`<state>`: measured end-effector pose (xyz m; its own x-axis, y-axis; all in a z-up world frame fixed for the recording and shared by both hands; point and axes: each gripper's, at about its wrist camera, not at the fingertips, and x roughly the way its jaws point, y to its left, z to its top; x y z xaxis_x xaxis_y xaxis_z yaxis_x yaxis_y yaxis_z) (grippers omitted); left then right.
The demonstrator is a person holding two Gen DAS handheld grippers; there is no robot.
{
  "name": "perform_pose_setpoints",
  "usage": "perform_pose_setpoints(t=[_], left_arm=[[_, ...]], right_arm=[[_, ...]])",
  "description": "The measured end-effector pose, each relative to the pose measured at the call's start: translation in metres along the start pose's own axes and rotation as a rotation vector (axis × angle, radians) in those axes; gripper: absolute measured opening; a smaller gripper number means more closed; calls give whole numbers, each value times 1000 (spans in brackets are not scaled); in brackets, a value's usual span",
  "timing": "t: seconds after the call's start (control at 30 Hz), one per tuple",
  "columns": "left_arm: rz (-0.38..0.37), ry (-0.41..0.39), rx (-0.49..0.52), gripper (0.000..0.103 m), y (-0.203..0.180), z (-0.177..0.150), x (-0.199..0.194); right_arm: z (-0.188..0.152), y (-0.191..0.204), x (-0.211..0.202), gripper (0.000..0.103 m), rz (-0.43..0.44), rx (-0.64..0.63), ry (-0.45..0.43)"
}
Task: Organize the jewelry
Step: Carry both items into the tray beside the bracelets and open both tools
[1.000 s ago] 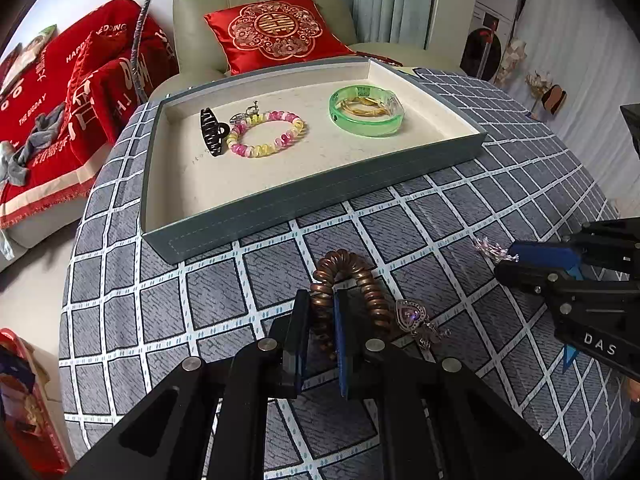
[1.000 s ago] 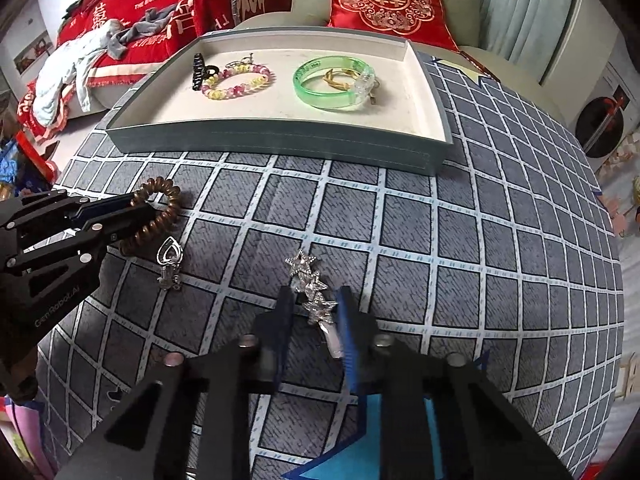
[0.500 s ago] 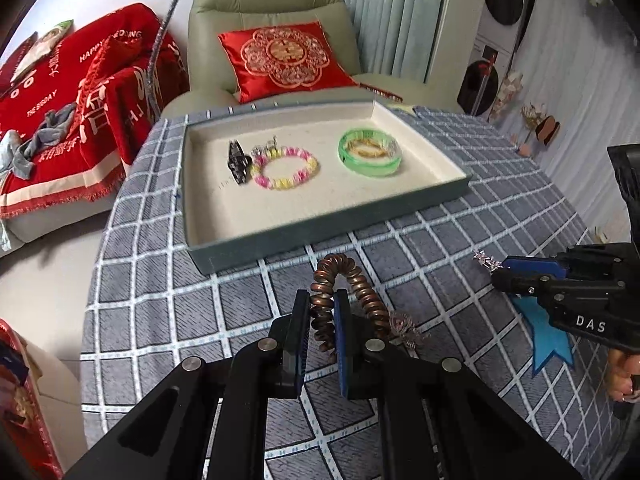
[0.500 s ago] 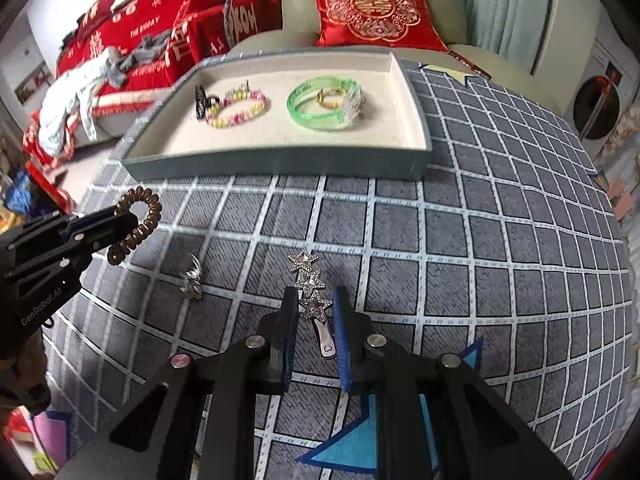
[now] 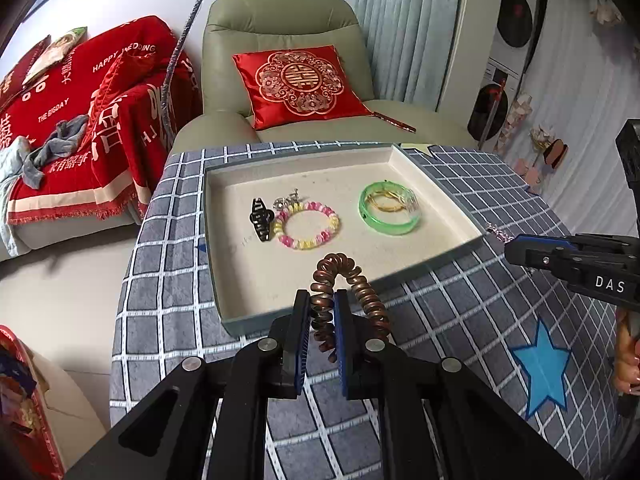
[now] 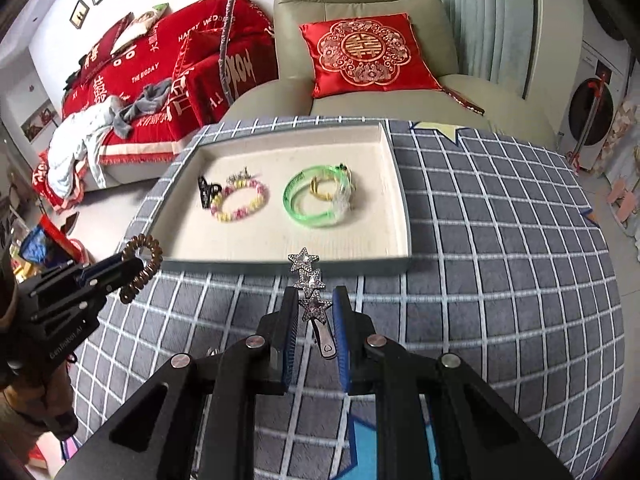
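Note:
My left gripper (image 5: 322,300) is shut on a brown spiral hair tie (image 5: 347,270) and holds it in the air over the tray's near edge. The tie also shows in the right wrist view (image 6: 141,268). My right gripper (image 6: 316,304) is shut on a silver star hair clip (image 6: 308,276), lifted in front of the tray. The grey tray (image 6: 280,262) with a cream floor holds a black claw clip (image 5: 261,218), a pink and yellow bead bracelet (image 5: 306,230), a green bangle (image 5: 388,222) and a gold ring (image 6: 316,192).
The tray stands on a round table with a grey checked cloth (image 6: 500,240) and blue star patches (image 5: 540,364). Behind it are a green armchair with a red cushion (image 5: 298,80) and a sofa with red covers (image 5: 80,120).
Both grippers have lifted their items off the cloth and moved up and forward toward the tray. The heart pendant that lay near the hair tie is out of view.

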<state>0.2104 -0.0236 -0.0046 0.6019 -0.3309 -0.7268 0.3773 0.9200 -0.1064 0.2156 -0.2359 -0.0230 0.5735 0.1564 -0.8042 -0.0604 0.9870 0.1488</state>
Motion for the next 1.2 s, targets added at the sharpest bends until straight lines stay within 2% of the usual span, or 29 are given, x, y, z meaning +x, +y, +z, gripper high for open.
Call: perform_pose_setpoints(t=[0.3,0.5,0.87,1.2], left_arm=[[20,-5,4,26,5,19,19],[36,7,-3,26,14,29,36],[27,73,-14,26,20,33,72],[64,123,-1,26,16,35,99]], right_arm=[[29,-1,27,19,-9,-3,20],[45,-3,49,19,14,14,46],[52,5,93,19,70,27,129],[54,2,114,19,40,27,144]])
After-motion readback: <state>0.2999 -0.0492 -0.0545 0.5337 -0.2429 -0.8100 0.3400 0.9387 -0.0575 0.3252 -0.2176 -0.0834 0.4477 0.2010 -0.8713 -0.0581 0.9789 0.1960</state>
